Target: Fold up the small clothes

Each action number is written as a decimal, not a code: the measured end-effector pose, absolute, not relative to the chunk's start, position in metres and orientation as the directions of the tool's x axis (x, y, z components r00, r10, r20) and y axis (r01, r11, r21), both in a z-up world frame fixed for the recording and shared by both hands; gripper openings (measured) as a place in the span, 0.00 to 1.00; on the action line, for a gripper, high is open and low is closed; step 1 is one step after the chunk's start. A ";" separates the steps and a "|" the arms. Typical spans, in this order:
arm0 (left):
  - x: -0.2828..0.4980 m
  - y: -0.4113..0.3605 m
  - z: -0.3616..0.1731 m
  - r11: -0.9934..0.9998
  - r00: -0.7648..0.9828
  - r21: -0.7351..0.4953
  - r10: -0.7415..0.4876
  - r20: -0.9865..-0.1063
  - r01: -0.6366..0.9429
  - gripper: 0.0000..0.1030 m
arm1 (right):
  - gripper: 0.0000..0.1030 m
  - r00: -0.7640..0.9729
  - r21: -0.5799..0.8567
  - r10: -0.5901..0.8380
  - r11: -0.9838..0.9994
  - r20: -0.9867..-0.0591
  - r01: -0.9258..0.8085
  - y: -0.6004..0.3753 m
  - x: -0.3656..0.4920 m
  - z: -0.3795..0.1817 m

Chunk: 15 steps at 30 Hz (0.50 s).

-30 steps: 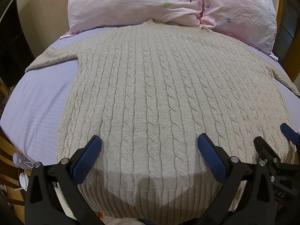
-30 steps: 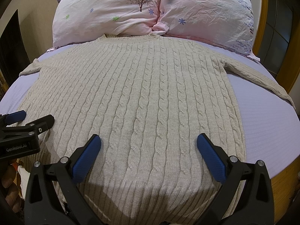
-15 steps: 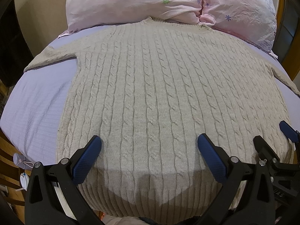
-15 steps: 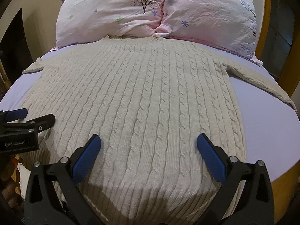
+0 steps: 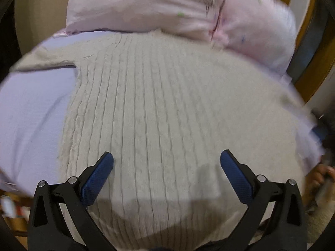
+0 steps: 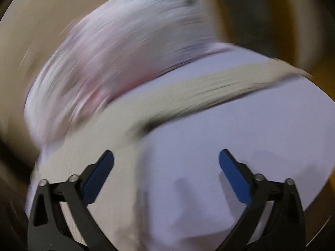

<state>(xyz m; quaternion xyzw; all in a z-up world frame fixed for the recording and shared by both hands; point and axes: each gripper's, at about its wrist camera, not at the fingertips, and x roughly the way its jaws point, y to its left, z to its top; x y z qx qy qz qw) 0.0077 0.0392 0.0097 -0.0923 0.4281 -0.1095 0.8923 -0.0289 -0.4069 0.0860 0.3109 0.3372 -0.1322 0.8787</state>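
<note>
A beige cable-knit sweater (image 5: 167, 115) lies flat on the lavender bed sheet (image 5: 31, 115), neck toward the pillows. My left gripper (image 5: 166, 163) is open and empty, hovering over the sweater's lower body near the hem. My right gripper (image 6: 166, 162) is open and empty over the bare sheet (image 6: 240, 129), to the right of the sweater body. The right wrist view is heavily blurred; the sweater's right sleeve (image 6: 230, 83) stretches across it beyond the fingers. The sweater's left sleeve (image 5: 41, 58) runs off to the left.
Two pink floral pillows (image 5: 146, 6) lie at the head of the bed, also blurred in the right wrist view (image 6: 115, 62). A wooden bed frame (image 5: 309, 67) rises at the right. The bed's edge drops away at the left and right.
My right gripper has swung quickly to the right, off the sweater body toward its right sleeve, blurring its view. My left gripper has shifted forward and slightly left over the sweater.
</note>
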 end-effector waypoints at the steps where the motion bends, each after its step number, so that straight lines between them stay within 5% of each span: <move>1: 0.010 0.048 0.012 0.944 0.629 -0.307 -0.313 -0.712 0.123 0.99 | 0.73 0.735 0.507 -0.042 0.698 -0.677 0.506 -0.443 -0.034 0.084; 7: 0.027 0.076 0.020 0.906 0.696 -0.395 -0.383 -0.608 0.153 0.99 | 0.55 0.720 0.677 -0.100 0.275 -0.686 0.683 -0.590 -0.060 0.054; 12: 0.040 0.102 0.024 0.906 0.761 -0.411 -0.335 -0.556 0.098 0.99 | 0.50 0.720 0.697 -0.065 0.202 -0.691 0.687 -0.618 -0.040 0.038; 14: 0.046 0.122 0.022 0.889 0.762 -0.456 -0.319 -0.564 0.034 0.99 | 0.38 0.712 0.689 -0.080 0.196 -0.698 0.697 -0.625 -0.036 0.032; 15: 0.051 0.130 0.022 0.881 0.761 -0.473 -0.311 -0.570 0.006 0.99 | 0.18 0.700 0.678 -0.088 0.188 -0.709 0.711 -0.629 -0.028 0.029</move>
